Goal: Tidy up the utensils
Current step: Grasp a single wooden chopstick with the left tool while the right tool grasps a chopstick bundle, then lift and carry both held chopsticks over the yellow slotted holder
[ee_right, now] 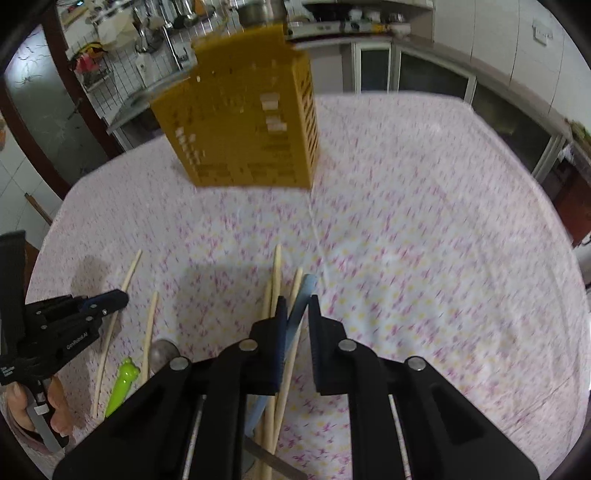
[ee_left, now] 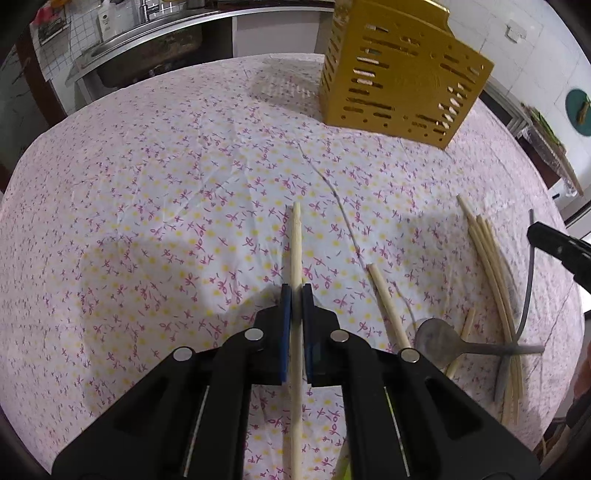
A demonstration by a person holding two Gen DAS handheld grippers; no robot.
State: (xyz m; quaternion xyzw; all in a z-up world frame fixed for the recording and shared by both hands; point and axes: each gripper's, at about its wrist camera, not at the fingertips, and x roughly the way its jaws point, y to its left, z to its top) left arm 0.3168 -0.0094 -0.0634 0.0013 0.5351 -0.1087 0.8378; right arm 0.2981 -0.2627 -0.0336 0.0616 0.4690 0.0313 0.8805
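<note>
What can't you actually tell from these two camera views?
- What the yellow holder already contains: both views show its slotted walls, and its top is cut off by the frame edge.
- Whether the right tool truly pinches the blue handle: right view is blurred, and a gap shows beside it.
- The lower end of the chopstick in the left tool: runs off the bottom edge.

A white cloth (ee_left: 166, 177) printed with pink and yellow flowers is covering the table, while behind it a steel counter (ee_left: 155, 33) is running along a tiled wall (ee_left: 79, 22), a white bottle (ee_left: 105, 20) is standing there, and glass-fronted cabinets (ee_right: 417, 72) are lining the far side.
</note>
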